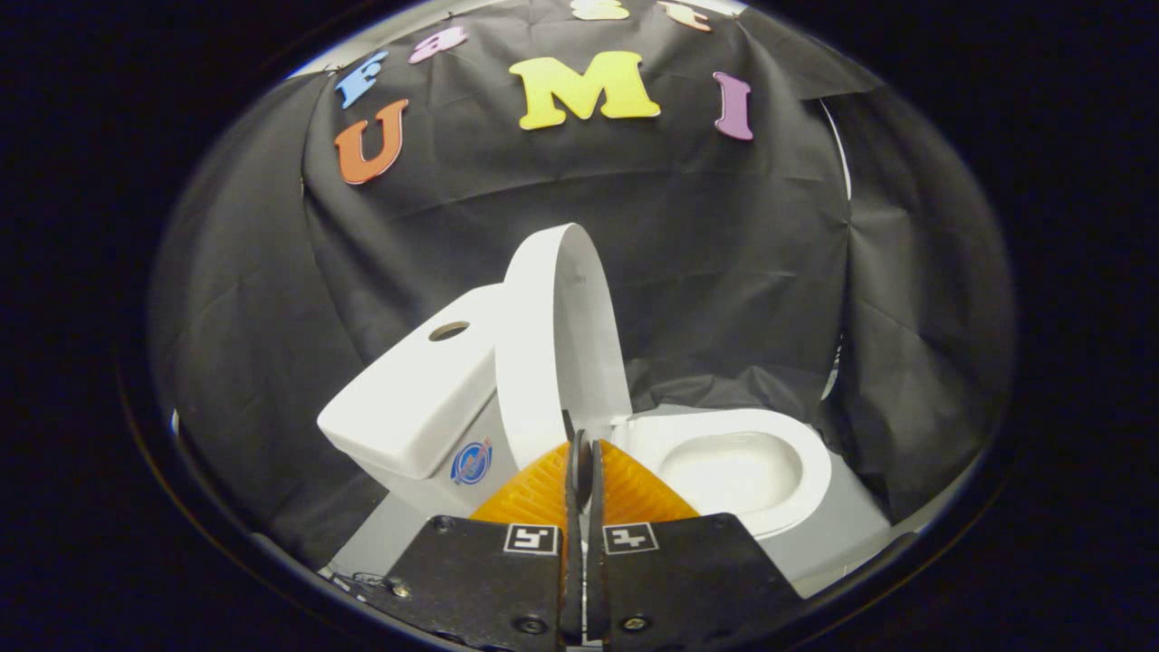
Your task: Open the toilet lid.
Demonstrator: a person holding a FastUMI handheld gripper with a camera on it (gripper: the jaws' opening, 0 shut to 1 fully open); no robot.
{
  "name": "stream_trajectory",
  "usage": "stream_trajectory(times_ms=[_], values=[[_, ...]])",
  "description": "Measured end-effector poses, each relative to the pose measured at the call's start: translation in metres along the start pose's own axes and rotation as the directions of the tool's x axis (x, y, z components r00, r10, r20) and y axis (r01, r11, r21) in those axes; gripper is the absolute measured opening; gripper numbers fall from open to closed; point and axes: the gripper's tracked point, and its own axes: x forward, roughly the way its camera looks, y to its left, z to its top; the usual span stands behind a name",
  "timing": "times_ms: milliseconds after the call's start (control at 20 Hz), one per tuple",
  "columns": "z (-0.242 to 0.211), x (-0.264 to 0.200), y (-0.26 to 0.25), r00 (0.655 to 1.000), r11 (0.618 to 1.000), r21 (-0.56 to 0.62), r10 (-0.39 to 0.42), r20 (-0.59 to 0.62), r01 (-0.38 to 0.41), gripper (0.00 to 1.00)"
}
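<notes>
Centrally, the white toilet [579, 426] is sitting on a grey tabletop [842, 534] against the black cloth wall [724, 272]. Its toilet lid [561, 344] is standing raised, nearly upright, leaning back beside the tank [416, 389], whose top is showing a round hole [449, 330] and whose front is carrying a blue sticker [471, 462]. The bowl [733, 466] is lying open just beyond the fingertips. The hand-held gripper [579, 453] is pointing at the base of the lid, its orange ribbed fingers [530, 493] drawn together with hardly any gap between them and gripping nothing; two black-and-white markers [531, 539] are facing the camera on its black body.
</notes>
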Motion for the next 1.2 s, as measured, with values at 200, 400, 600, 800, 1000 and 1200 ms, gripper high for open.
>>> stream_trajectory(times_ms=[200, 400, 600, 800, 1000, 1200], values=[[-0.002, 0.001, 0.011, 1.0, 1.0, -0.028, 0.003, -0.025, -0.004, 0.05], [-0.003, 0.002, 0.021, 0.999, 0.99, -0.139, -0.012, -0.036, 0.007, 0.05], [-0.006, -0.002, 0.02, 0.999, 0.967, -0.253, -0.022, -0.037, 0.012, 0.08], [0.01, -0.03, 0.03, 0.991, 0.958, -0.262, 0.128, 0.024, -0.117, 0.37], [0.051, -0.085, 0.003, 0.961, 0.961, -0.266, 0.145, 0.234, -0.08, 0.69], [0.068, -0.136, -0.037, 0.921, 0.978, -0.183, 0.157, 0.357, -0.095, 1.0]])
